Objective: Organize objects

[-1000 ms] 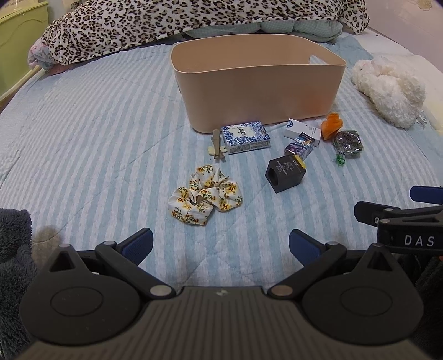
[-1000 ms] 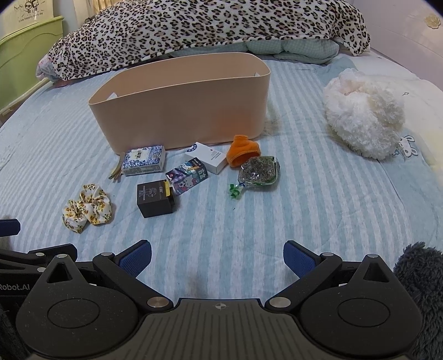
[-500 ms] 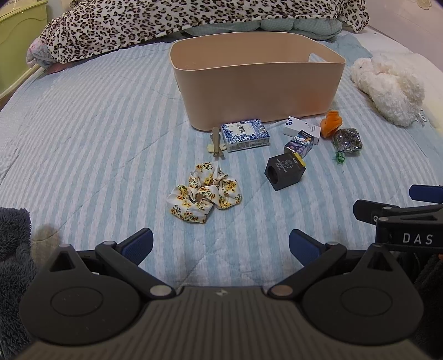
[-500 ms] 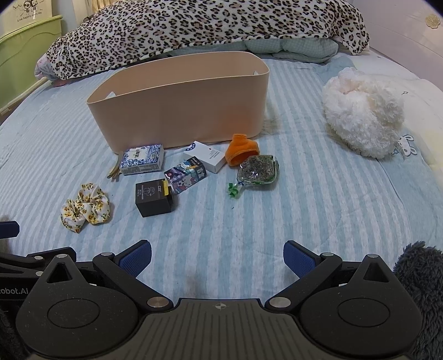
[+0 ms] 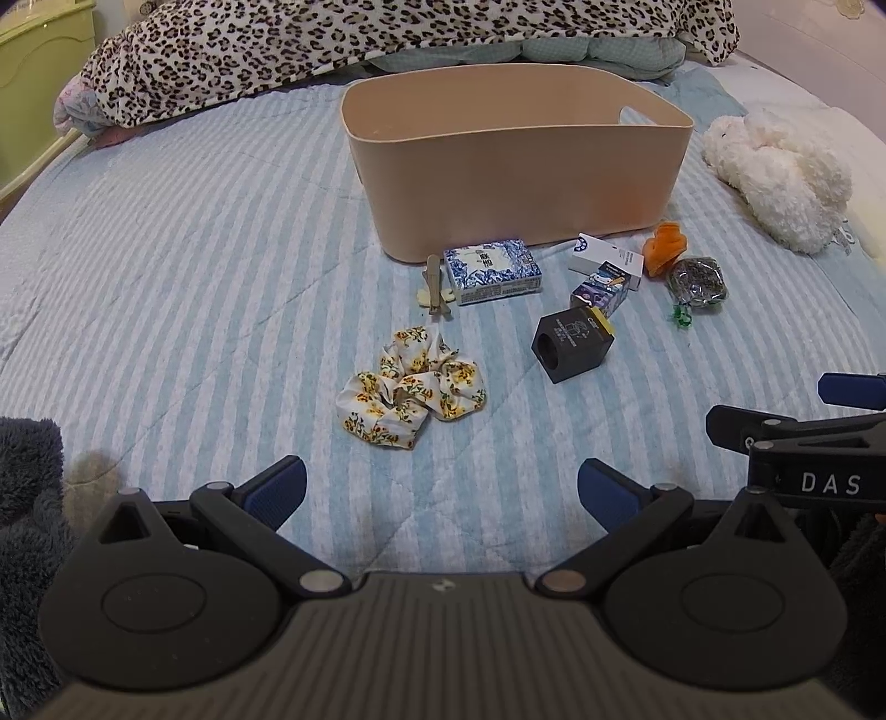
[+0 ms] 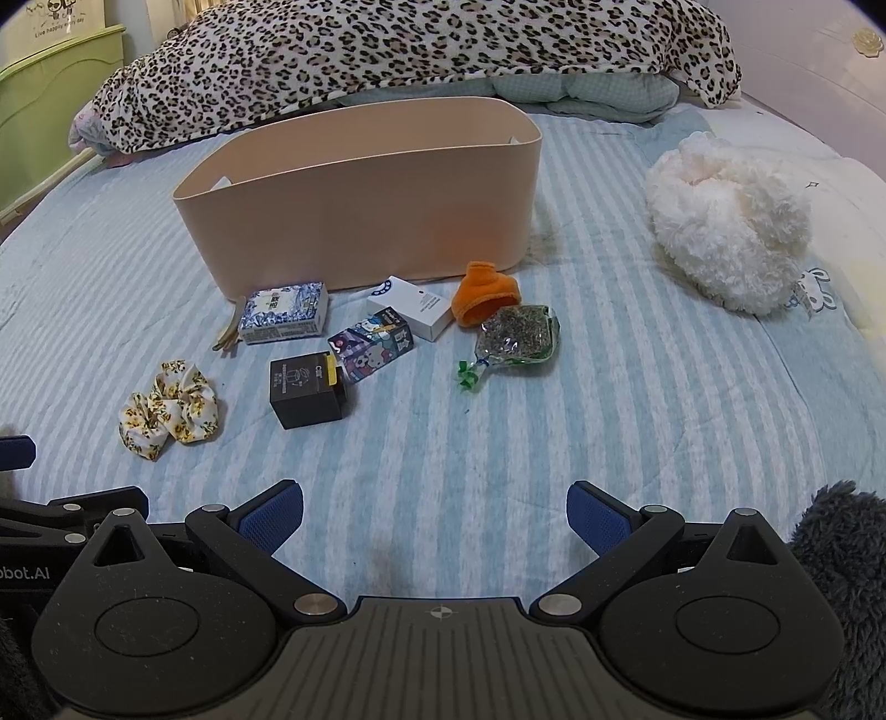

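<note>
A beige bin (image 5: 515,183) (image 6: 365,221) stands on the striped bed. In front of it lie a floral scrunchie (image 5: 410,387) (image 6: 166,410), a black box (image 5: 573,346) (image 6: 307,390), a blue-white patterned box (image 5: 492,271) (image 6: 283,313), a cartoon box (image 5: 601,291) (image 6: 372,346), a white box (image 5: 606,260) (image 6: 410,307), an orange cloth piece (image 5: 663,247) (image 6: 484,292), a bag of dried herbs (image 5: 695,282) (image 6: 518,338) and a tan clip (image 5: 433,288). My left gripper (image 5: 442,487) and right gripper (image 6: 434,515) are both open and empty, held near the bed's front, short of all objects.
A white fluffy toy (image 5: 781,177) (image 6: 725,221) lies at the right. A leopard blanket (image 5: 387,39) (image 6: 398,55) runs along the back. A green cabinet (image 6: 44,94) stands at the far left. The right gripper shows at the left wrist view's right edge (image 5: 819,443).
Both grippers have drawn slightly back and risen a little; the objects sit a bit farther up in view. Nothing on the bed has moved.
</note>
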`<move>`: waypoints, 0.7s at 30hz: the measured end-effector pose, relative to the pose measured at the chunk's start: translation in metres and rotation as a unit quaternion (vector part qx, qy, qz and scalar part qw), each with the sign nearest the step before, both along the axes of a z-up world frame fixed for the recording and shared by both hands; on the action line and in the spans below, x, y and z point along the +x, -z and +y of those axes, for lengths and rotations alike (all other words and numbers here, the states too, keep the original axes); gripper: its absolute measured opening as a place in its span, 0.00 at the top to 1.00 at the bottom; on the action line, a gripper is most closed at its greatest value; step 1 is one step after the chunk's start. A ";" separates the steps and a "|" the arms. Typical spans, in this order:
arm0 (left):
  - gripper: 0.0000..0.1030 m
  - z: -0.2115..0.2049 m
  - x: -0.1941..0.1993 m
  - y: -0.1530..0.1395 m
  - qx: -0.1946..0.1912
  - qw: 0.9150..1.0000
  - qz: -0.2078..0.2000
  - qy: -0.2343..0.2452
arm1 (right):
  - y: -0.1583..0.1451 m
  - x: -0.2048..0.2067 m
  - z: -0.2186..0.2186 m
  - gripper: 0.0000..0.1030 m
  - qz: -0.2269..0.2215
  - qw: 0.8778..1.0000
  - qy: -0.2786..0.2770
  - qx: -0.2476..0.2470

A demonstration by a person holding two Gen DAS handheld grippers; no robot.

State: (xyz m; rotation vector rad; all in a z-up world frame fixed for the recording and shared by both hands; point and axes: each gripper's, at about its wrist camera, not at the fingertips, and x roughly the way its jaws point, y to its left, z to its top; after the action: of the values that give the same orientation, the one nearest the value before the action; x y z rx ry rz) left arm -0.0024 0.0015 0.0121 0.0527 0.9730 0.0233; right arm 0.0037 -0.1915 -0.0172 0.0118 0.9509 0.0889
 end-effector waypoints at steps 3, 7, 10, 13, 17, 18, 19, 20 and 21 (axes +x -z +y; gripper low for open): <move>0.00 -0.001 0.000 0.000 0.000 1.000 0.000 0.004 | 0.000 0.000 0.000 0.00 0.001 1.000 0.000 -0.001; 0.00 -0.001 0.001 0.001 0.000 1.000 0.003 0.003 | 0.001 0.000 0.000 0.00 0.001 1.000 0.001 -0.001; 0.00 0.001 0.003 0.003 0.000 1.000 0.004 0.002 | 0.002 0.002 0.000 0.00 0.000 1.000 0.002 -0.004; 0.00 0.004 0.006 0.005 0.002 1.000 0.005 -0.001 | 0.003 0.005 0.001 0.00 -0.001 1.000 0.001 -0.004; 0.00 0.011 0.011 0.006 0.005 1.000 0.002 -0.007 | 0.004 0.011 0.005 0.00 0.000 1.000 -0.002 -0.003; 0.00 0.012 0.013 0.007 0.004 1.000 0.001 -0.007 | 0.004 0.012 0.006 0.00 0.000 1.000 -0.004 -0.003; 0.00 0.014 0.014 0.007 0.003 1.000 0.002 -0.008 | 0.004 0.014 0.008 0.00 -0.001 1.000 -0.006 -0.004; 0.00 0.016 0.016 0.008 0.002 1.000 0.002 -0.008 | 0.004 0.015 0.009 0.00 -0.001 1.000 -0.008 -0.005; 0.00 0.017 0.018 0.009 0.000 1.000 0.003 -0.008 | 0.005 0.017 0.010 0.00 -0.002 1.000 -0.010 -0.005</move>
State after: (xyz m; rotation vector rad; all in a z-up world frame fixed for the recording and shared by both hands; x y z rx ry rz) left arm 0.0158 0.0188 0.0034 0.0455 0.9786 0.0388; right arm 0.0209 -0.1813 -0.0218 -0.0079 0.9473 0.1020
